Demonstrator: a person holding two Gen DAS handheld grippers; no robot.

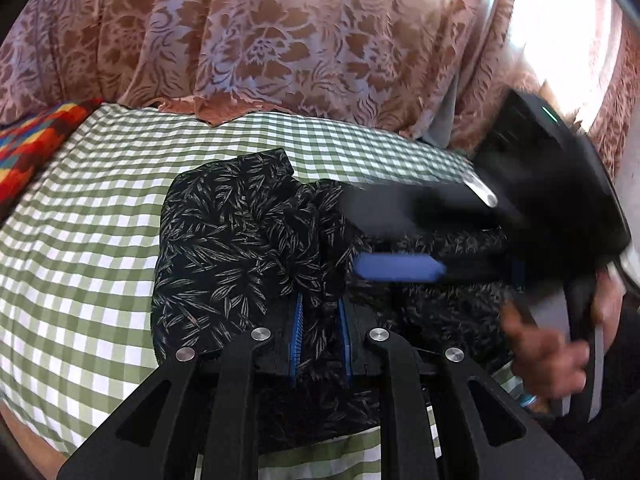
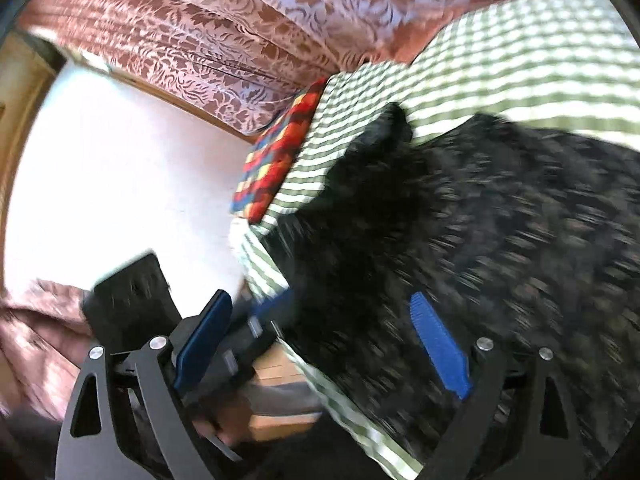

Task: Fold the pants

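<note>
The pants [image 1: 232, 240] are black with a grey leaf print and lie bunched on a green-and-white checked bed cover [image 1: 80, 240]. At the bottom of the left wrist view, my left gripper [image 1: 320, 332] is shut on a fold of the pants, with cloth showing between its blue pads. My right gripper [image 1: 368, 236] reaches in, blurred, from the right over the pants, held by a hand [image 1: 548, 352]. In the right wrist view the right gripper [image 2: 320, 340] stands wide open. One pad hangs over the pants [image 2: 480, 220], the other beyond the bed's edge, and nothing is pinched.
A floral pink curtain [image 1: 260, 40] hangs behind the bed. A multicoloured knitted cushion [image 1: 32, 148] lies at the bed's far left end. In the right wrist view the checked cover [image 2: 520, 60] drops off at an edge, with the left gripper's body [image 2: 128, 300] beside it.
</note>
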